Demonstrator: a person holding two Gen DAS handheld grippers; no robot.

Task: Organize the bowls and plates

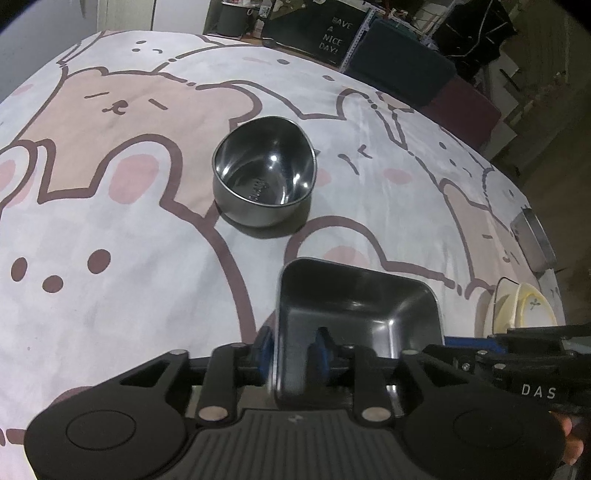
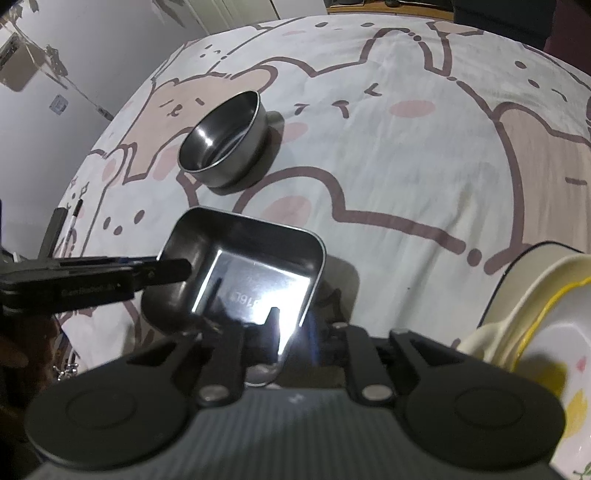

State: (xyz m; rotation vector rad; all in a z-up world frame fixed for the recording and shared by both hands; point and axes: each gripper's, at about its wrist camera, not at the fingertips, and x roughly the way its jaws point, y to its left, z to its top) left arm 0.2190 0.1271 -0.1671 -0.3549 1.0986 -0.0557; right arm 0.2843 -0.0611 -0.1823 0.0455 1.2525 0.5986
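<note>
A square steel dish sits on the cartoon-bear tablecloth, close below both cameras. My left gripper straddles the dish's left wall, one blue pad outside and one inside, with a gap to the wall, so it is open. My right gripper straddles the right wall the same way and its pads do not seem to press on it. The left gripper also shows in the right wrist view as a black finger at the dish's left rim. A round steel bowl stands upright farther back.
A stack of cream and yellow-rimmed ceramic bowls stands right of the dish. A flat steel tray lies at the table's right edge. Dark chairs and a "Have a nice day" sign stand beyond the far edge.
</note>
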